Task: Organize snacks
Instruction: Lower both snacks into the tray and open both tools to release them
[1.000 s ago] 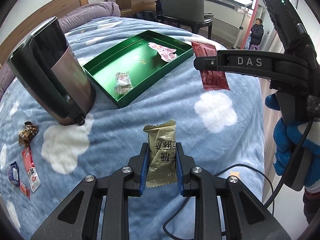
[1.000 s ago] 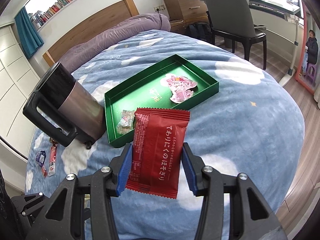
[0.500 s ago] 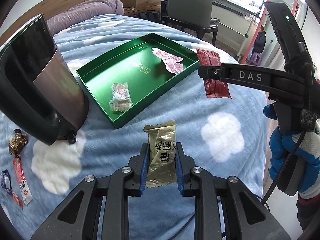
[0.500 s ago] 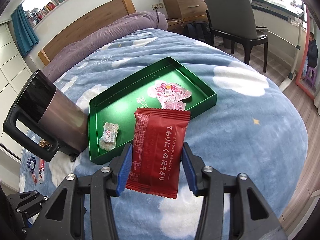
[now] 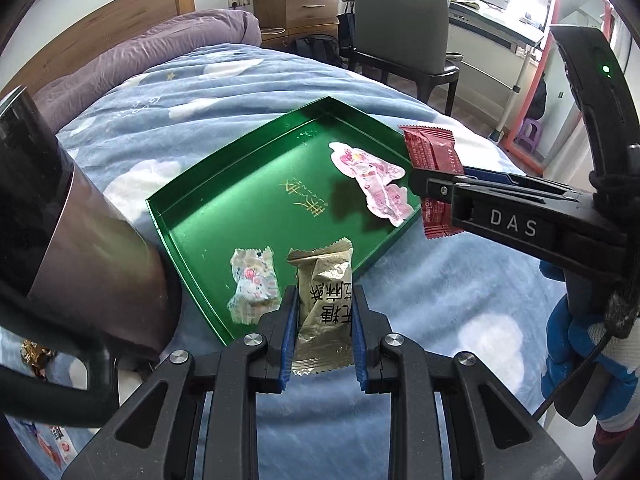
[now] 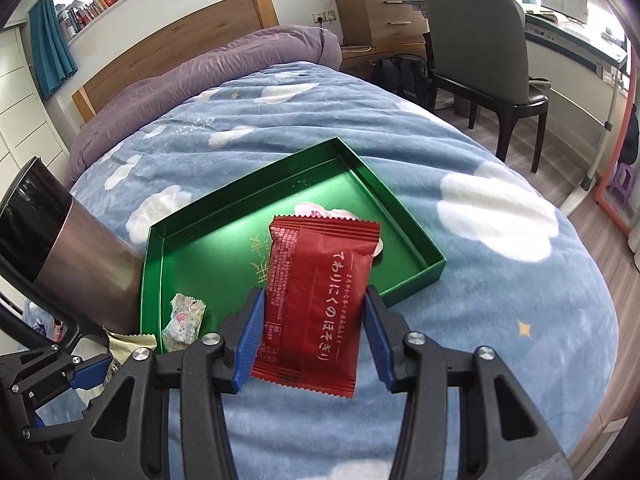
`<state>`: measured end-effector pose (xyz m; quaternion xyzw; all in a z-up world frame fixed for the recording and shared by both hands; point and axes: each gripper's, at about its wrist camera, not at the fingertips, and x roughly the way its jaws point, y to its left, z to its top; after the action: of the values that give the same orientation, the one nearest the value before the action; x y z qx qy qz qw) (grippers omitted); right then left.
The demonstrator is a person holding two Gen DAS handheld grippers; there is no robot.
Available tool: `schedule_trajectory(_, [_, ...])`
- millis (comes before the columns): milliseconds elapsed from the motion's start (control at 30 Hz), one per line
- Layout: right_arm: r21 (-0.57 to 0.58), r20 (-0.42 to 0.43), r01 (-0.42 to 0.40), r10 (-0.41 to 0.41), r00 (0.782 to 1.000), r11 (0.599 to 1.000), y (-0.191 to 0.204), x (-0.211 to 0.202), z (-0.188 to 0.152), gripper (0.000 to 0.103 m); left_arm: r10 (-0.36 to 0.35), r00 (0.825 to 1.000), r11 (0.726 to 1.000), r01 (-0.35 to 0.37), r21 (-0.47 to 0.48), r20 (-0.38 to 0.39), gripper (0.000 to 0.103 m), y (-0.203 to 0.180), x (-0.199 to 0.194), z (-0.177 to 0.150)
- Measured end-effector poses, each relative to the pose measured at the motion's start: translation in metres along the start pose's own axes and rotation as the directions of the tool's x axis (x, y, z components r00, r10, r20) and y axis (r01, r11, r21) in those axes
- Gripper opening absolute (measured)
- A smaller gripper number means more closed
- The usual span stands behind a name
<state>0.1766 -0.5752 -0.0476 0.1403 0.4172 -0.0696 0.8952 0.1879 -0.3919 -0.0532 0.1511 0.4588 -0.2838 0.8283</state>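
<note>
Snacks gripped — gold packet left, red packet right.

One green tray, two hand-held grippers, four snack packets in view (two held), one chair.

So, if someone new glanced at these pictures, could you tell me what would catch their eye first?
Probably the two snacks held up in front of each camera: a red packet clamped in the right gripper and a gold packet in the left gripper. Beyond them, a shiny green tray lies on the cloud-patterned blue blanket, already holding a pink wrapper and a small pale candy.
</note>
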Motion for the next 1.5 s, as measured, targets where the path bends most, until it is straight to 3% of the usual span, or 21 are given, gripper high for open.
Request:
schedule_trajectory(567, [-0.089, -0.025, 0.051, -0.053, 0.998, 0.995, 0.019, 0.091, 0.054, 0.060, 0.134, 0.990, 0.988, -0.138, -0.070, -0.051, 0.021, 0.034, 0.081, 0.037])
schedule_trajectory(1067, [-0.109, -0.069, 0.073, -0.081, 0.994, 0.991, 0.025, 0.129, 0.053, 0.062, 0.128, 0.990, 0.983, -0.135, -0.127, -0.060, 0.021, 0.043, 0.104, 0.029])
schedule_trajectory(1500, [-0.120, -0.068, 0.091, -0.100, 0.993, 0.989, 0.025, 0.137, 0.043, 0.062, 0.141, 0.990, 0.984, -0.144, -0.110, -0.028, 0.022, 0.039, 0.101, 0.024])
